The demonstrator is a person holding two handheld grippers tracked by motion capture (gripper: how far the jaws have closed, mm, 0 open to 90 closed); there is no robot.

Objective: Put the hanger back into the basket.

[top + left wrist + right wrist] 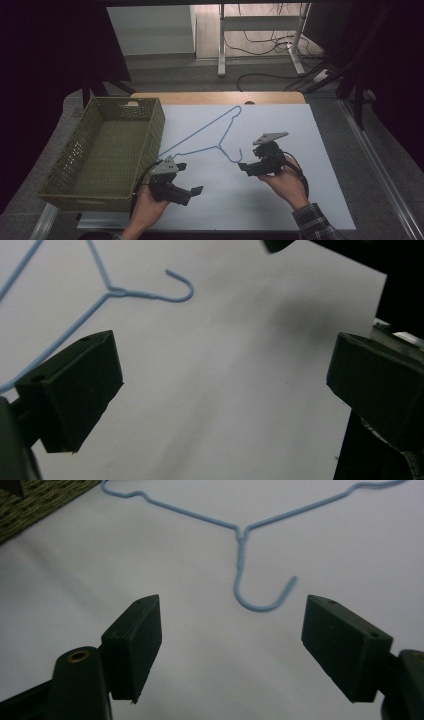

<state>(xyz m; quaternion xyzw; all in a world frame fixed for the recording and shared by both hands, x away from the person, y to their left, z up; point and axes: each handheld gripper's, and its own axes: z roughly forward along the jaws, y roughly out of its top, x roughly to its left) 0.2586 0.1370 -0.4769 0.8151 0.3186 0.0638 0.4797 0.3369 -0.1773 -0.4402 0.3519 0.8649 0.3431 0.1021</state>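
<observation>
A blue wire hanger [219,144] lies flat on the white sheet [290,200], its hook pointing toward the person. My right gripper [247,168] is held just right of the hook, open and empty. In the right gripper view the hanger [240,532] lies just ahead of the right gripper [231,625], with the hook between the wide jaws' lines. My left gripper [189,178] is open and empty near the sheet's front left, beside the basket. The left gripper view has the hanger [116,291] at its upper left, beyond the left gripper [225,365].
An empty green woven basket [150,145] stands at the table's left edge, close to the hanger's lower end; its corner [35,500] appears in the right gripper view. A wooden table edge [215,97] runs behind the sheet. Desk legs and cables are on the floor beyond.
</observation>
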